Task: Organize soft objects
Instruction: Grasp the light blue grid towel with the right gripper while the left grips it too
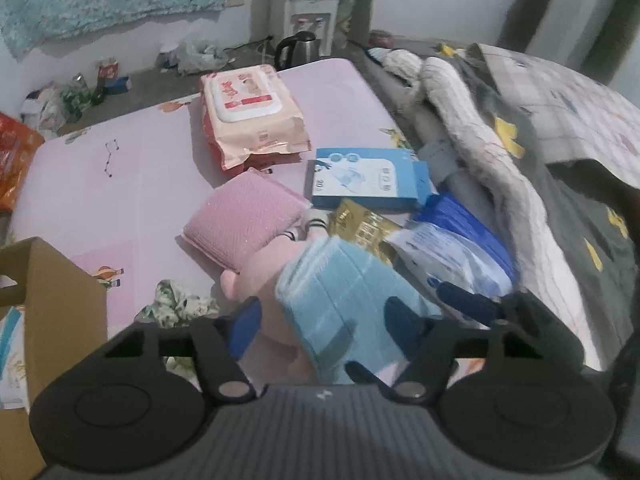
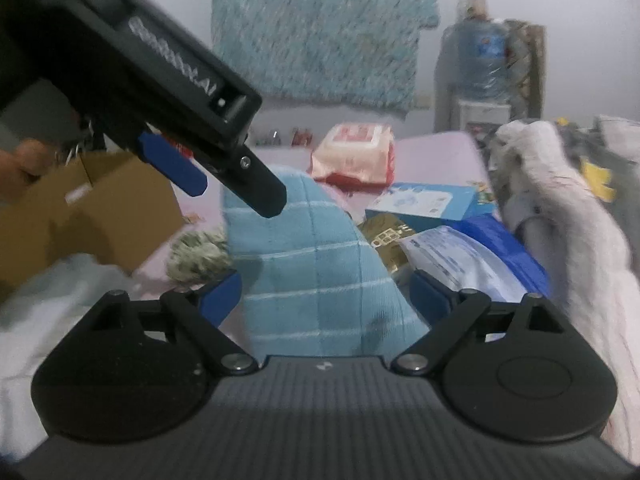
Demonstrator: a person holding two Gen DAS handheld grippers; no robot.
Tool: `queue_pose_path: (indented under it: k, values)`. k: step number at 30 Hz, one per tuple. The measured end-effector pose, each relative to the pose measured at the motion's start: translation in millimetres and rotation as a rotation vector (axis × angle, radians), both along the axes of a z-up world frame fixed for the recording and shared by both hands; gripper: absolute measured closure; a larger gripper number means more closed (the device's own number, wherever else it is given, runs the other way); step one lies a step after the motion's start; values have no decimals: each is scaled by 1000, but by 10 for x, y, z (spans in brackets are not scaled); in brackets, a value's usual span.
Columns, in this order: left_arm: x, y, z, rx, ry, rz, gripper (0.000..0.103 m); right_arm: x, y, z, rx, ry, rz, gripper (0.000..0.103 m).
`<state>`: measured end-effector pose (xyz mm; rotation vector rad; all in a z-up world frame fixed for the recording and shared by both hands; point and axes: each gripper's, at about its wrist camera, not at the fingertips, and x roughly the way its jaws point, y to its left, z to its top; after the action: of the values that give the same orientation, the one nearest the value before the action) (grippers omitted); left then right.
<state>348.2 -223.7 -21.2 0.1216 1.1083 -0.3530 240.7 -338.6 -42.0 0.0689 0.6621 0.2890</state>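
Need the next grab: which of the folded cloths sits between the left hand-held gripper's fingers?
The light blue cloth, between the left hand-held gripper fingers. The pink cloth lies farther off on the mat.

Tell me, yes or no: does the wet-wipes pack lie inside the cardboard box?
No. The wet-wipes pack lies on the pink sheet, well apart from the cardboard box.
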Motion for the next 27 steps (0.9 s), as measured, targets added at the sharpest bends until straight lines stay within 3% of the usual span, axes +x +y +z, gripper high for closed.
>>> queue_pose_path:
  k: [3, 6, 8, 10, 11, 13, 15, 22, 27]
  values:
    - [115, 9, -100, -13, 21, 32, 49, 258, -31, -121, 73, 42, 4, 12]
    - [188, 1, -189, -21, 53, 40, 70, 335, -35, -205, 140, 64, -4, 16]
    - [193, -10, -202, -36, 63, 29, 79, 296, -35, -216, 163, 67, -8, 30]
    - [158, -47, -181, -32, 58, 15, 91, 218, -38, -214, 163, 64, -17, 52]
    - [123, -70, -157, -26, 51, 4, 92, 182, -32, -199, 157, 63, -21, 57]
    - [43, -102, -102, -30, 44, -14, 94, 93, -27, -177, 137, 62, -44, 76]
    - [-64, -118, -32, -45, 46, -31, 94, 17, -77, -154, 147, 68, -55, 83]
    - [-540, -127, 305, -96, 26, -78, 95, -484, -232, 158, 208, 30, -101, 86]
    - [-1080, -105, 507, -150, 16, -148, 95, -1090, -375, 365, 318, 28, -149, 86]
